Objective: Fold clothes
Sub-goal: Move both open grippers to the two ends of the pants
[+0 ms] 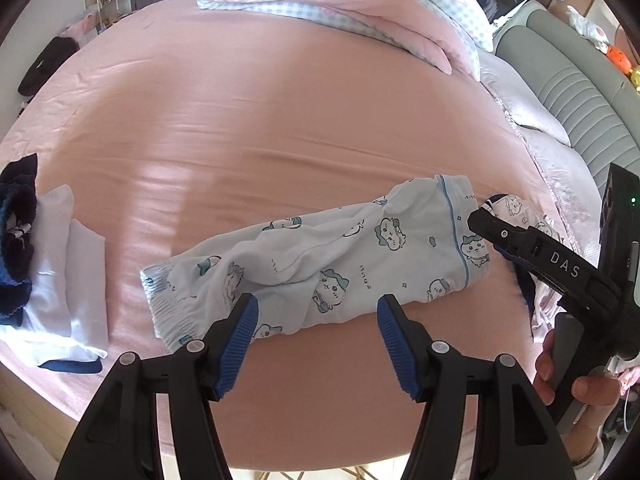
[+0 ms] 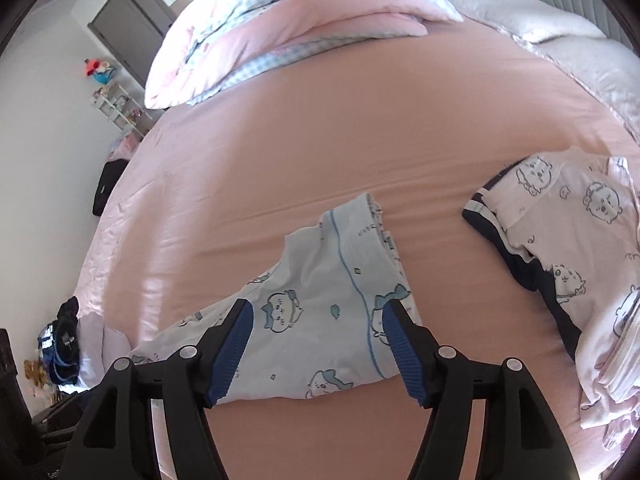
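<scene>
The light blue cartoon-print pyjama trousers [image 1: 320, 264] lie stretched in a long, rumpled strip across the pink bed [image 1: 280, 128], elastic waistband toward 8 o'clock and cuffed leg ends toward 2 o'clock in the left wrist view — they look already doubled leg on leg, a lie that would suit a crosswise fold. The left hand-held gripper [image 1: 314, 336] hangs wide and empty just above the near edge at mid-length, while the right hand-held gripper [image 2: 318, 344] stands equally wide and empty over the cuffed end. A white and navy stack [image 1: 60, 276] rests at 9 o'clock and a pink print heap [image 2: 580, 260] at 3 o'clock — probably sorted piles, though which is done I cannot tell.
</scene>
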Available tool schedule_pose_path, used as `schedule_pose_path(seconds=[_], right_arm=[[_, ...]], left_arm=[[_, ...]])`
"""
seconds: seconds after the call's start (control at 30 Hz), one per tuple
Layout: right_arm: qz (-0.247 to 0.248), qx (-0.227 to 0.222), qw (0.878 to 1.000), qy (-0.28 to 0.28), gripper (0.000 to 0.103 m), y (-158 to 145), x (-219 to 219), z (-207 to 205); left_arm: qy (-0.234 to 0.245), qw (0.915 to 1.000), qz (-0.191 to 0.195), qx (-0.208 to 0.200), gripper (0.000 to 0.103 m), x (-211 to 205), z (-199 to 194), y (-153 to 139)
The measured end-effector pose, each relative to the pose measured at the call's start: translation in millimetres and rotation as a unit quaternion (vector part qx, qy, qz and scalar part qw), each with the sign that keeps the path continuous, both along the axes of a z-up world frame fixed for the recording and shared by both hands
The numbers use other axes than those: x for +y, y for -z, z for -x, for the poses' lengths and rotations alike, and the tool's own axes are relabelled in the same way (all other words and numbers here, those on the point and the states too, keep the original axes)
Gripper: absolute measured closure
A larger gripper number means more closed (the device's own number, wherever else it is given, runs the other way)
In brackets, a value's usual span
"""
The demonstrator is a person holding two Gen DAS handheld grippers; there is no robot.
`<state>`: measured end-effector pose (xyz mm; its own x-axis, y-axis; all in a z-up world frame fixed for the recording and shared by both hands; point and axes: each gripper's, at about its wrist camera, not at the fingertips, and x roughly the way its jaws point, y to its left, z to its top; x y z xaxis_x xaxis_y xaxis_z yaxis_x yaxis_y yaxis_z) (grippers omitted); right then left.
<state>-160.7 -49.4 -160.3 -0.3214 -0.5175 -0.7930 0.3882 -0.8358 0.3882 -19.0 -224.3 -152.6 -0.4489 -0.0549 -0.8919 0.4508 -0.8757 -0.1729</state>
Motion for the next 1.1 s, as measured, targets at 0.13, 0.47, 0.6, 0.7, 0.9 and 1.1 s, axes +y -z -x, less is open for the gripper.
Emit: schedule_pose_path(seconds=[0.13, 0.47, 0.6, 0.7, 0.9, 1.1], right_arm=[[0.036, 0.005, 0.999, -0.037, 0.033, -7, -13, -15], [0.003, 0.09, 0.989, -0.117, 0.033, -22, -56, -43], [-0.005, 0.112, 0.984, -0.139, 0.033, -24, -75, -44], [-0.007, 0.116, 0.982, -0.152, 0.033, -22, -83, -48], [-0.036, 0.138, 0.971, -0.194, 0.033, -16, -103, -61], [-0.071, 0.17, 0.951, -0.249, 0.033, -8, -120, -74]], left_arm=[[-0.004, 0.9998, 0.018, -0.005, 0.043, -11, -11, -1], [-0.008, 0.9991, 0.04, 0.008, 0.032, -39, -43, 2], [-0.007, 0.9988, 0.047, 0.011, 0.029, -46, -48, 4], [0.003, 0.9977, 0.068, 0.009, 0.028, -49, -51, 4], [0.024, 0.9954, 0.093, -0.006, 0.028, -57, -59, 15], [0.064, 0.9958, 0.058, 0.029, 0.028, -57, -66, 17]])
